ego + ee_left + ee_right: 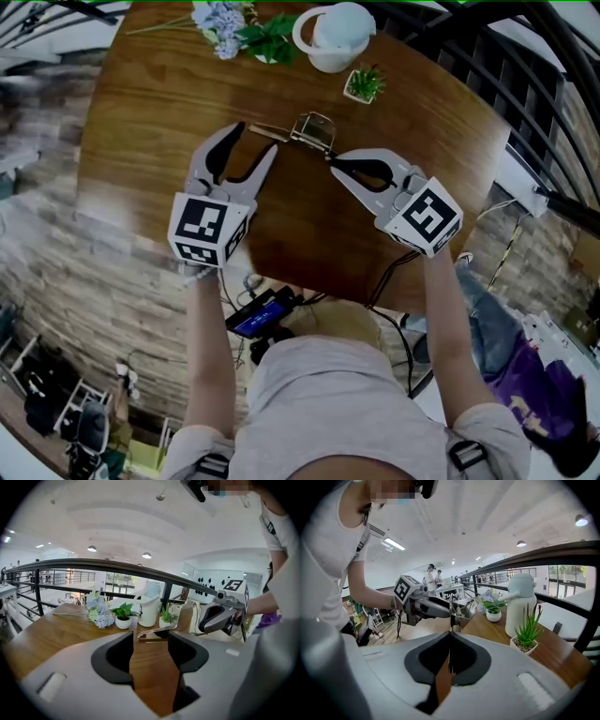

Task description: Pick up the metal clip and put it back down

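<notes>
The metal clip (312, 131) is a shiny binder clip with wire handles, above the brown round table (159, 103). My right gripper (331, 160) is shut on one thin wire handle; in the right gripper view the clip (462, 611) sticks out just past the closed tips of my right gripper (450, 637). My left gripper (258, 138) stands wide open just left of the clip. The clip's other flat end (154, 633) lies level between the tips of my left gripper (150, 641), and its pads do not press on it. The right gripper shows beyond, at the right of that view.
A white watering can (335, 37), a small potted succulent (364, 85) and a bunch of pale blue flowers (225, 23) stand at the table's far side. A dark railing (140, 571) runs behind the table. The table's near edge is close under my hands.
</notes>
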Available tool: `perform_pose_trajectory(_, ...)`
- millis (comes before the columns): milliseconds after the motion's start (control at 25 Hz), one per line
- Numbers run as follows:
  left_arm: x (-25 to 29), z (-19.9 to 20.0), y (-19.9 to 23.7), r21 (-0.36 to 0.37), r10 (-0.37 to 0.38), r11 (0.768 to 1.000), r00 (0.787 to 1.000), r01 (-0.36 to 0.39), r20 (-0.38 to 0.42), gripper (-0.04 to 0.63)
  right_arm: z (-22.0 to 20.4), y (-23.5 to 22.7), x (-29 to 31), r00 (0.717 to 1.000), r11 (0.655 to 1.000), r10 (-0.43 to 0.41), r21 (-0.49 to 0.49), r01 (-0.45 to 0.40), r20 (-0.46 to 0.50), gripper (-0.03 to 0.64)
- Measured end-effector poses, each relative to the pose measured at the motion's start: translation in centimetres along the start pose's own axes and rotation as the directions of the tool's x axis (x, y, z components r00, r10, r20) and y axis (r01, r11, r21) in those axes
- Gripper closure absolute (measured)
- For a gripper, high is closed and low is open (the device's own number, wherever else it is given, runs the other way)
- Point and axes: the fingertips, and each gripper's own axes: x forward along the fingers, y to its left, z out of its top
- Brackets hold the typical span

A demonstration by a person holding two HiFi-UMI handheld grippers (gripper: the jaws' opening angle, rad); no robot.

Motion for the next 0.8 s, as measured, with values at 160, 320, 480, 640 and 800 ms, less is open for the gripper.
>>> perform_pose_trajectory(160,-1.4,0.9,-1.1,0.045,-0.014,0.999,1.0,0.013,0.018,0.38,1.0,1.2,-0.7,1.0,1.0,0.004,-0.017,-0.004,0.023,0.614)
perform_pose_trajectory(320,-3.2,1.4,-2.1,0.113,0.0,0.994,1.0,0.0,0.002,0.378,2.1,2.7,-1.6,0.999,0.999,-0.001,-0.046,0.003,0.044,0.614)
perform_pose_trajectory(480,-5.1,3.7,-2.8,0.131,0.008,0.991,0.997,-0.019,0.08,0.388,3.4,4.1,-2.6,0.997,0.998,-0.003,-0.062,0.008,0.073,0.614)
perform_pose_trajectory(640,-6.6,4.8,-3.3,0.159,0.016,0.987,0.992,-0.036,0.123,0.391,4.6,5.1,-3.2,0.995,0.996,-0.008,-0.09,0.017,0.098,0.614)
perform_pose_trajectory(800,-8.4,6.2,-4.3,0.185,0.027,0.981,0.987,-0.056,0.156,0.391,6.2,6.7,-4.3,0.991,0.989,-0.005,-0.145,0.025,0.132,0.614)
